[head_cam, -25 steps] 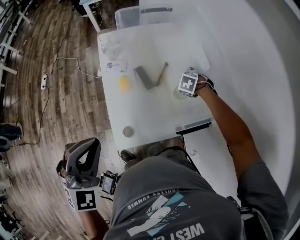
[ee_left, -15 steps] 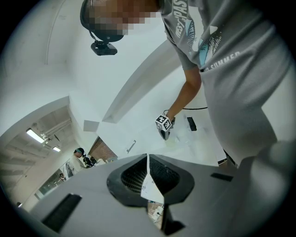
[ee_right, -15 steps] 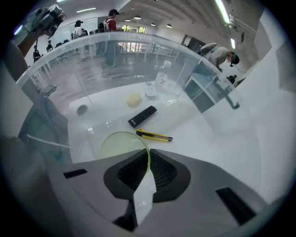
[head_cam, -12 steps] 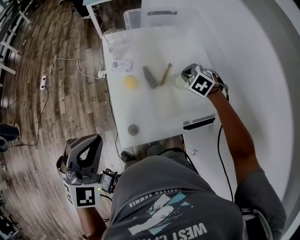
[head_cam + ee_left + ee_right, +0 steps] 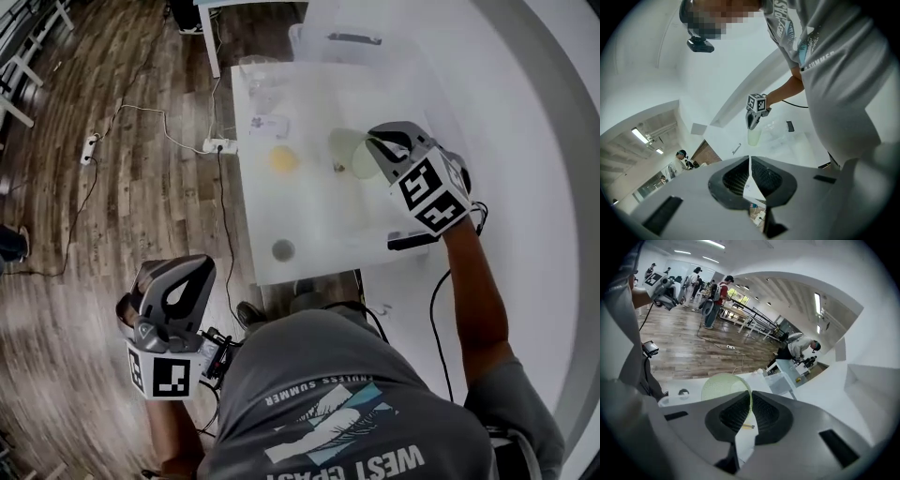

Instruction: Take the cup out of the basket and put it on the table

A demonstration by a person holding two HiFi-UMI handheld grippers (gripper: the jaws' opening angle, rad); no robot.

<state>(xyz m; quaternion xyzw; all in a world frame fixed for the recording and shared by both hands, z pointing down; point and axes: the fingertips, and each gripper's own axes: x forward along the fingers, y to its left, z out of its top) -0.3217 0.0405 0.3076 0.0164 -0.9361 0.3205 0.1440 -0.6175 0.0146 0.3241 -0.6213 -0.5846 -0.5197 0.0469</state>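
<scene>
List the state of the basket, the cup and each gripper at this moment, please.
basket: open at the top, a yellow object inside.
cup: in the air above the basket, not yet set down.
right gripper: fingers shut on the rim of the cup.
left gripper: fingers shut, nothing between them, held low at the person's side.

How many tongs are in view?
2. The left tongs, shut and empty, are over the floor; the right tongs are over the basket, shut on the cup.
</scene>
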